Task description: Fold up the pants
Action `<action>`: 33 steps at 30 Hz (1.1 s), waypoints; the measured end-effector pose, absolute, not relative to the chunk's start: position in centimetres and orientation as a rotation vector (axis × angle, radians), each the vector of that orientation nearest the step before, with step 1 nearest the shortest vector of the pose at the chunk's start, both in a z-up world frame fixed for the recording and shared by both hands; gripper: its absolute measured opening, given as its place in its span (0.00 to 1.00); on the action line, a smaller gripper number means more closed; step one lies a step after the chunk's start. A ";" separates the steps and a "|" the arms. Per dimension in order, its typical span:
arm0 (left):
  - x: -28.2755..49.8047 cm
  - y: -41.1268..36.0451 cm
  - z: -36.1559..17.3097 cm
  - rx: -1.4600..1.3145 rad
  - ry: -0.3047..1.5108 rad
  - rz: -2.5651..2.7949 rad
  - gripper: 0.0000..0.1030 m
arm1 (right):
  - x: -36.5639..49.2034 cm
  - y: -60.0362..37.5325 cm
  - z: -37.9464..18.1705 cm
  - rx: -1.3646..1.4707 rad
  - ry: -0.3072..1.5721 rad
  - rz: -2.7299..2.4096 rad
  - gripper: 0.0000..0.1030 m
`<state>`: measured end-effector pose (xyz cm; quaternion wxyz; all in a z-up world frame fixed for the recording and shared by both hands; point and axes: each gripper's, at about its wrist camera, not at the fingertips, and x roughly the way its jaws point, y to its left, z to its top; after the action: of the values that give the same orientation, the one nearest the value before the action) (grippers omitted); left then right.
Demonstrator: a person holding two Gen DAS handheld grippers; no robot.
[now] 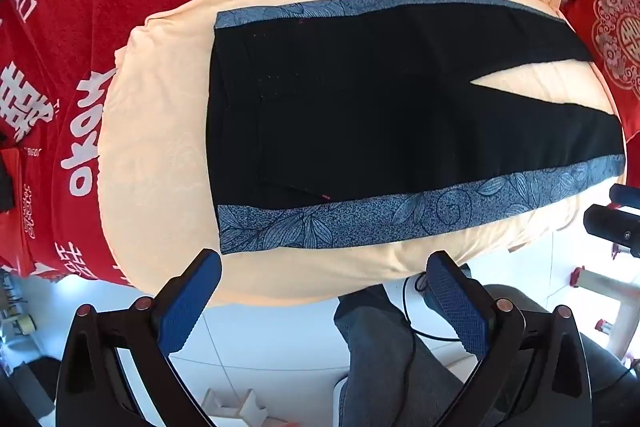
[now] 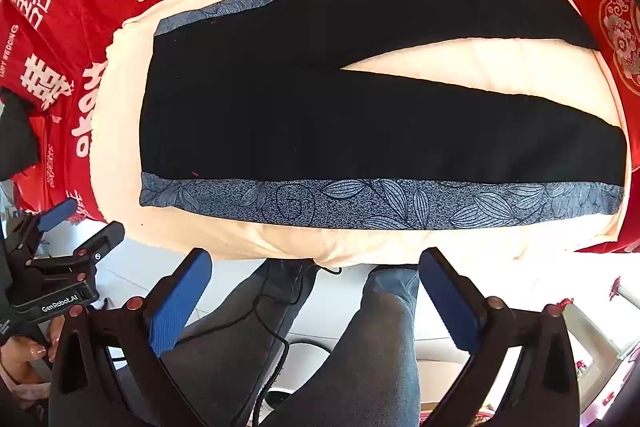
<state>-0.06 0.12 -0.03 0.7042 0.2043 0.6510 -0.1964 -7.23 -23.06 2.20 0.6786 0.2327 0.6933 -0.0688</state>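
Black pants [image 1: 360, 115] with blue leaf-patterned side stripes [image 1: 400, 219] lie spread flat on a cream cloth [image 1: 160, 167], waistband at the left and legs parted toward the right. In the right wrist view the same pants [image 2: 320, 131] fill the middle. My left gripper [image 1: 326, 263] hangs open above the near edge of the cloth, holding nothing. My right gripper [image 2: 316, 259] is open too, over the near cloth edge [image 2: 340, 247], with nothing between its blue pads [image 2: 180, 303]. The left gripper [image 2: 76, 227] also shows at the left of the right wrist view.
A red cover with white characters [image 1: 100, 7] surrounds the cream cloth. Below the near edge are a person's legs in grey jeans [image 2: 360, 347], a black cable [image 2: 276, 339] and white floor tiles [image 1: 260, 339]. The right gripper's tip [image 1: 616, 219] shows at the right edge.
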 end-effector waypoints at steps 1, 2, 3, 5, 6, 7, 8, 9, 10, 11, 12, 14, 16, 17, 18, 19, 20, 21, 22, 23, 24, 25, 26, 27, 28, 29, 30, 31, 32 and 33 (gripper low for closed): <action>-0.1 0.2 0.0 0.457 1.448 -0.437 1.00 | -7.2 -23.0 2.2 0.521 1.556 -0.155 1.00; -0.2 0.4 -0.1 0.457 1.450 -0.441 1.00 | -7.2 -23.0 2.2 0.519 1.556 -0.155 1.00; -0.4 0.6 -0.1 0.453 1.455 -0.450 1.00 | -7.2 -23.0 2.2 0.514 1.556 -0.156 1.00; -0.5 0.0 -0.3 0.511 1.490 -0.456 1.00 | -7.3 -23.2 2.5 0.508 1.552 -0.156 1.00; -0.6 0.0 -0.3 0.519 1.494 -0.461 1.00 | -7.2 -23.3 2.7 0.511 1.550 -0.155 1.00; -0.3 -0.7 -0.5 0.537 1.512 -0.461 1.00 | -7.1 -23.3 2.9 0.509 1.547 -0.154 1.00; -0.3 -0.8 -0.5 0.544 1.514 -0.464 1.00 | -7.1 -23.4 3.1 0.510 1.540 -0.155 1.00; -0.1 -1.5 -0.6 0.558 1.520 -0.455 1.00 | -7.3 -23.5 3.4 0.511 1.533 -0.160 1.00; -0.1 -1.8 -0.6 0.568 1.522 -0.455 1.00 | -7.3 -23.7 3.5 0.513 1.529 -0.164 1.00; 0.0 -2.0 -0.6 0.574 1.525 -0.457 1.00 | -7.5 -23.7 3.6 0.516 1.524 -0.168 1.00; 0.1 -2.2 -0.7 0.579 1.528 -0.460 1.00 | -7.8 -23.7 3.6 0.521 1.518 -0.171 1.00; 0.1 -2.6 -0.8 0.591 1.533 -0.468 1.00 | -8.1 -24.1 3.6 0.532 1.515 -0.180 1.00; 0.1 -2.9 -0.7 0.603 1.535 -0.474 1.00 | -8.3 -24.1 3.7 0.541 1.512 -0.191 1.00; 0.1 -3.2 -0.8 0.613 1.537 -0.477 1.00 | -8.5 -24.3 3.7 0.548 1.509 -0.198 1.00; 0.1 -3.3 -0.8 0.620 1.537 -0.482 1.00 | -8.6 -24.4 3.7 0.551 1.507 -0.203 1.00; 0.0 -3.5 -0.8 0.624 1.538 -0.485 1.00 | -8.7 -24.5 3.8 0.558 1.504 -0.209 1.00; 0.0 -3.7 -0.8 0.629 1.539 -0.490 1.00 | -8.9 -24.7 3.8 0.567 1.501 -0.216 1.00; 0.0 -3.9 -0.8 0.636 1.539 -0.495 1.00 | -9.2 -24.8 3.7 0.573 1.498 -0.223 1.00; -0.1 -4.1 -0.8 0.643 1.538 -0.499 1.00 | -9.3 -24.9 3.7 0.579 1.497 -0.229 1.00; -0.1 -4.2 -0.8 0.648 1.537 -0.504 1.00 | -9.5 -25.0 3.6 0.587 1.495 -0.234 1.00; -0.2 -4.3 -0.8 0.653 1.536 -0.509 1.00 | -9.7 -25.1 3.6 0.594 1.492 -0.237 1.00; -0.2 -4.5 -0.8 0.657 1.536 -0.512 1.00 | -9.9 -25.2 3.6 0.599 1.490 -0.241 1.00; -0.2 -4.7 -0.8 0.663 1.535 -0.516 1.00 | -10.0 -25.3 3.7 0.604 1.487 -0.244 1.00; -0.3 -4.8 -0.8 0.671 1.532 -0.523 1.00 | -10.0 -25.3 3.7 0.608 1.485 -0.246 1.00; -0.3 -5.0 -0.8 0.675 1.531 -0.527 1.00 | -10.1 -25.3 3.7 0.611 1.482 -0.247 1.00; -0.3 -5.1 -0.8 0.678 1.530 -0.531 1.00 | -10.1 -25.4 3.7 0.616 1.479 -0.249 1.00; -0.3 -5.3 -0.8 0.683 1.528 -0.535 1.00 | -10.2 -25.4 3.7 0.620 1.476 -0.249 1.00; -0.3 -5.4 -0.7 0.685 1.526 -0.537 1.00 | -10.3 -25.4 3.7 0.625 1.473 -0.249 1.00; -0.4 -5.5 -0.7 0.686 1.524 -0.539 1.00 | -10.3 -25.4 3.8 0.632 1.469 -0.247 1.00; -0.3 -5.5 -0.6 0.685 1.521 -0.541 1.00 | -10.2 -25.5 3.8 0.639 1.463 -0.244 1.00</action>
<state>-0.33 -5.52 -0.65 0.6393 0.3004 0.6669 -0.2373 -10.24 -25.47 3.80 0.6914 0.2858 0.6545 -0.1093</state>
